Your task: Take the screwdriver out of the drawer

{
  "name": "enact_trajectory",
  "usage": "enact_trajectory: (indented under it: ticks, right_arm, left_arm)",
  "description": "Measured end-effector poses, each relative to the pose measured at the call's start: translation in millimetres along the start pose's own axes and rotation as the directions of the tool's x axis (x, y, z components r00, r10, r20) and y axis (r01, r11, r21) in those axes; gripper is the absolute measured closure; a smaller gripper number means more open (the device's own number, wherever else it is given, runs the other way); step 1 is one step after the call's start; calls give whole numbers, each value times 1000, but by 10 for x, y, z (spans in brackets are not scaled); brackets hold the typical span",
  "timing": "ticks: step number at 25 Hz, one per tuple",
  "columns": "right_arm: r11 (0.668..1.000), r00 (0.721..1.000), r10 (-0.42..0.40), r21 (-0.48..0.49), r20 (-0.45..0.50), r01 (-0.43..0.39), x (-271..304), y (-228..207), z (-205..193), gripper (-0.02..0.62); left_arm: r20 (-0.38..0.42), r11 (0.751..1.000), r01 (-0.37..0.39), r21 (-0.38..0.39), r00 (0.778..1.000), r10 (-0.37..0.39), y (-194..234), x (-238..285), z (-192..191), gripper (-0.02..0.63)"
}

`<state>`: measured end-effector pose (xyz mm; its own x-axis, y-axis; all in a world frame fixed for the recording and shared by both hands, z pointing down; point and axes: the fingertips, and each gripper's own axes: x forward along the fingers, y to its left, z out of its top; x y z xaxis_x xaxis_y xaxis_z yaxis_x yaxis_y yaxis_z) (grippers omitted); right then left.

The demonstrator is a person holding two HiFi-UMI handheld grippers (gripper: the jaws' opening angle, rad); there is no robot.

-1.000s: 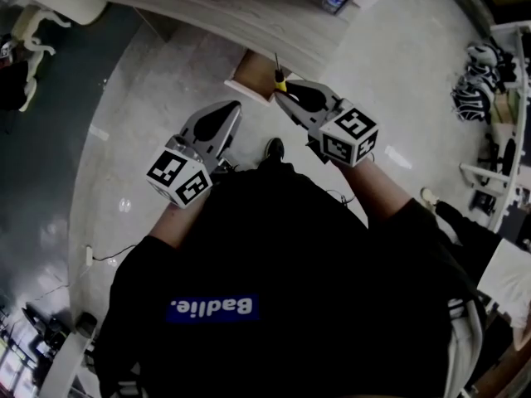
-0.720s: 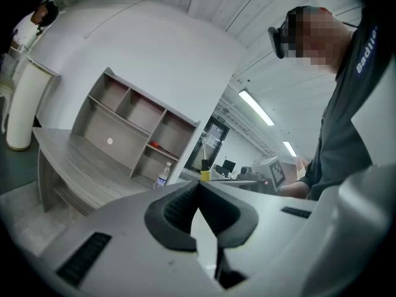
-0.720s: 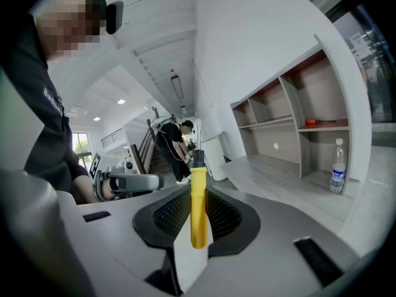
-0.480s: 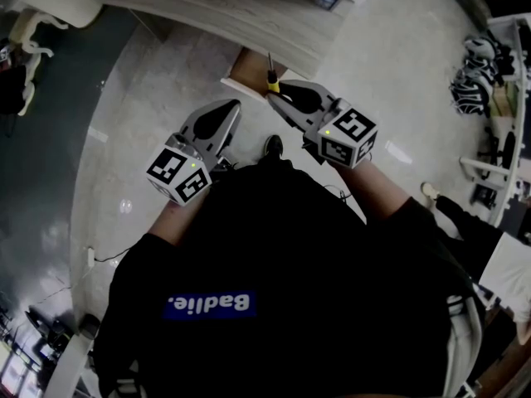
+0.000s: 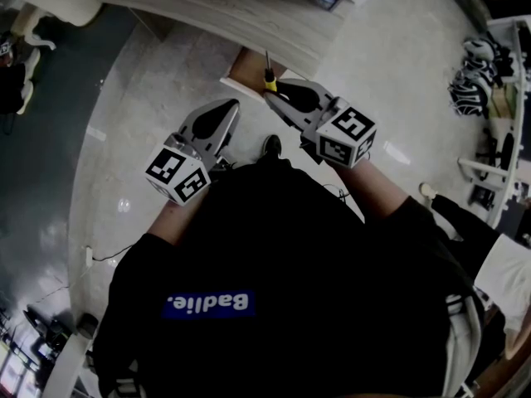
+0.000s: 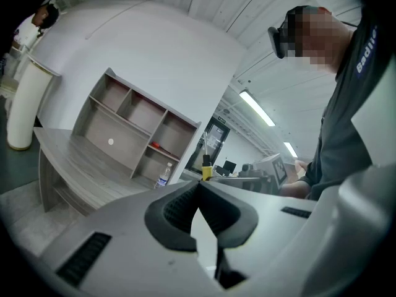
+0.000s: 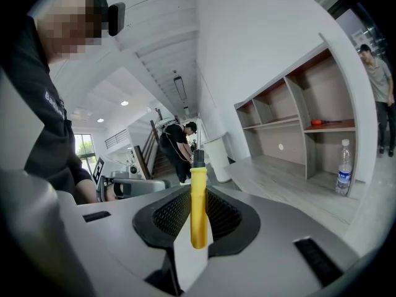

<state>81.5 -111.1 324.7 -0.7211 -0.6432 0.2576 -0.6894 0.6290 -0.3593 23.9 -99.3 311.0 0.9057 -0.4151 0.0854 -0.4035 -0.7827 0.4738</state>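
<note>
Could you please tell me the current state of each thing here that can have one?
Left gripper: jaws shut, nothing between them.
Right gripper: shut on the screwdriver.
Screwdriver: gripped by its yellow handle, shaft pointing away from the gripper.
Drawer: pulled open.
Water bottle: upright on the desk.

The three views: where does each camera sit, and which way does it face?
Head view: on the person's head, steeply down at the drawer, both forearms, black shirt.
Left gripper view: on the left hand-held gripper, along its closed jaws toward the shelf; torso at right.
Right gripper view: on the right hand-held gripper, along jaws gripping the screwdriver; torso at left.
Shared: both gripper views show shelf and water bottle.
</note>
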Motion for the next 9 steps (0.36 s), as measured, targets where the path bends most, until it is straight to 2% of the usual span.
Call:
enact_trajectory:
  ticks: [9]
  right_arm:
    - [1000,1000,2,5,-4,-2,11,20,-6,500]
  left_arm:
    - [6,1000,2,2,1000,-2,-5,-12,-4,604]
